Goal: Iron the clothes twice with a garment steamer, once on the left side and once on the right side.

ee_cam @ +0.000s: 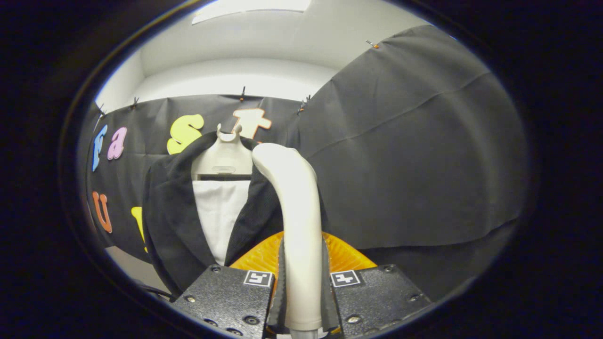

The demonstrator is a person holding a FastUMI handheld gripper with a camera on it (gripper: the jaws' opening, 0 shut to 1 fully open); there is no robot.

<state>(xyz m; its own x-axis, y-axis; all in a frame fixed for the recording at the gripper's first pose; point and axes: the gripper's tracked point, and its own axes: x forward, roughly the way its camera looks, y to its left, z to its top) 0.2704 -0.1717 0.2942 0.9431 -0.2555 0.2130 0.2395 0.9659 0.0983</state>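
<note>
My gripper [302,282] is shut on the white handle of the garment steamer [294,212], which stands upright between the fingers and curves away at its top toward the clothes. Ahead hangs a black jacket [172,221] over a white shirt front [219,212] on a pale hanger form [224,160]. The steamer head rests against the jacket's right lapel, near the collar. The handle hides the jacket's right side.
Black cloth walls [414,155] close the booth behind and to the right of the clothes. An orange ribbed part [344,256] sits just beyond the fingers. A white wall and ceiling [245,61] show above the cloth.
</note>
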